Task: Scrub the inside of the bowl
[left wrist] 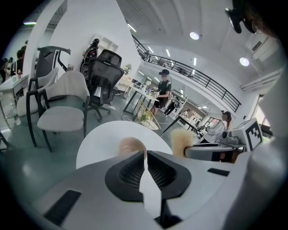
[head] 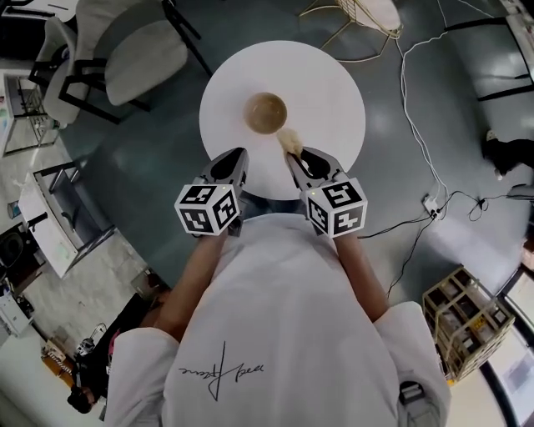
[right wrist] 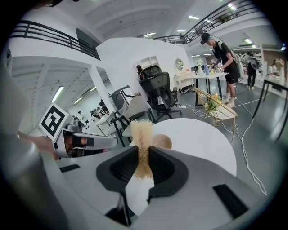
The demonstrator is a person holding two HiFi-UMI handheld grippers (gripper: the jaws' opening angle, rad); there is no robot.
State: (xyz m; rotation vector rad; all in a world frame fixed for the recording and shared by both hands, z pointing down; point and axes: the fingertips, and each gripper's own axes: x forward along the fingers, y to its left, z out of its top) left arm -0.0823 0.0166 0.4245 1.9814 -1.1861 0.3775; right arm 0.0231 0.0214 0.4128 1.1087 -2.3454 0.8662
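A brown bowl (head: pixel 265 113) stands upright near the middle of a round white table (head: pixel 334 92). My right gripper (head: pixel 294 155) is shut on a tan fibrous scrubber (right wrist: pixel 142 143), whose tip (head: pixel 289 140) sticks out just right of the bowl and a little nearer me. The bowl (right wrist: pixel 163 141) shows behind the scrubber in the right gripper view. My left gripper (head: pixel 239 158) hovers over the table's near edge, shut with nothing between its jaws. Ahead of it lies the bowl (left wrist: pixel 131 146), and the scrubber (left wrist: pixel 181 142) shows to its right.
A grey chair (head: pixel 125 50) stands at the table's far left, with a wire basket (head: pixel 363 21) beyond the table's far right. A white cable (head: pixel 417 133) runs across the floor on the right to a power strip (head: pixel 431 203). A wooden crate (head: pixel 465 321) sits at lower right.
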